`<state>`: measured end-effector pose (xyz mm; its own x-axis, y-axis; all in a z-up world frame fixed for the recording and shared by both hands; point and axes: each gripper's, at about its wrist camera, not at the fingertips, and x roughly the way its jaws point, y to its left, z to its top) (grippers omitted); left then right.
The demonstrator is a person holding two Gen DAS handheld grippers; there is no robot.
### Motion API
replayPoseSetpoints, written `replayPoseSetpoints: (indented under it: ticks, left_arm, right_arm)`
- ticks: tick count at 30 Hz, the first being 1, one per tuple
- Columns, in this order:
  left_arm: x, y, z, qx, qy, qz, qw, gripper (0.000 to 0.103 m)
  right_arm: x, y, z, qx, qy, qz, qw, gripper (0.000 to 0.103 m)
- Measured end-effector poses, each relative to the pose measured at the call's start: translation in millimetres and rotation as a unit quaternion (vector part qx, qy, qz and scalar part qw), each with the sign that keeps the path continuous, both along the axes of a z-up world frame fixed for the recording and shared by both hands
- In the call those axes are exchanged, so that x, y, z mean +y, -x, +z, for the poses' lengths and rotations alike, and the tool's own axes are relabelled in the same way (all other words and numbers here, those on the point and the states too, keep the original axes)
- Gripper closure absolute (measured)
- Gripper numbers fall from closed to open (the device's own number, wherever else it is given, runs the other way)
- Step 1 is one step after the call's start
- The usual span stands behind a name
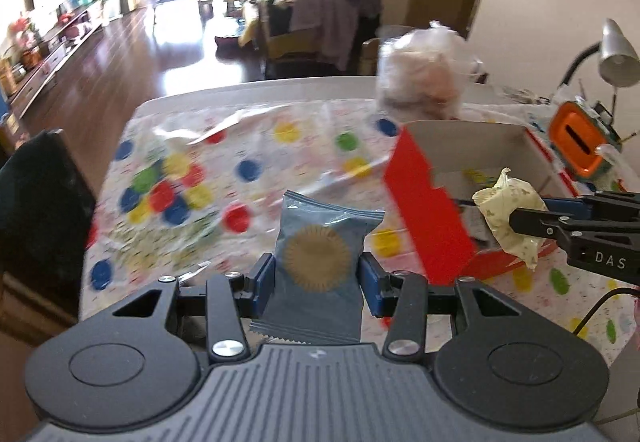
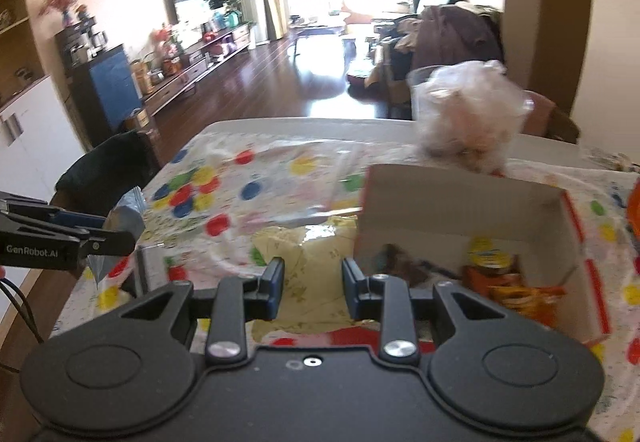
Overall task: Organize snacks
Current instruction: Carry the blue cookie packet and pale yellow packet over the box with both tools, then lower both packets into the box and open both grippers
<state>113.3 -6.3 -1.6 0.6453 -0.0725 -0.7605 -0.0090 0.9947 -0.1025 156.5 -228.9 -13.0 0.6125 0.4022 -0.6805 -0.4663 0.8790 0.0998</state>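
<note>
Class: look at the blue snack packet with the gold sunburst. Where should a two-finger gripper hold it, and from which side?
Grip the blue packet across its padded middle, pads on its two long side edges, approaching from its lower crimped end. The left gripper holds it that way now: the filled middle gives the pads more to press on than the thin seals.

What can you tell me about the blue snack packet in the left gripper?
The blue packet is a sealed, pillow-style foil wrapper, grey-blue, with crimped zigzag ends and a round gold sunburst emblem in the middle. It stands roughly upright, puffy and undamaged, clamped at its sides between the left gripper's blue fingers. It is lifted above the dotted tablecloth, left of the red box, touching nothing else.
</note>
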Motion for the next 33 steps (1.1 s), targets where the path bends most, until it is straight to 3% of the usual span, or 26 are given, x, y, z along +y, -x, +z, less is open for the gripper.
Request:
replayPoseSetpoints:
  ticks: [12,19,25,33]
  left_arm:
    - [-113,-65,3,0.006,-0.006,-0.055,0.9985,0.058]
    - [-167,-103,-15,0.019,-0.033,-0.079,0.9962,0.058]
    - [-198,-134,-35,0.048,-0.032,-0.085,0.9947,0.058]
    - [-219,-166,-68,0.089,-0.034,-0.077,0.9925,0.058]
  right_arm:
    - [-95,-36,0,-0.006,0.011,-0.050,0.999,0.074]
    - [-137,-66,-15,0.008,0.024,-0.071,0.997,0.074]
    - [-160,-88,-34,0.027,0.029,-0.077,0.996,0.073]
    - [-157,-108,-57,0.044,0.040,-0.055,0.997,0.074]
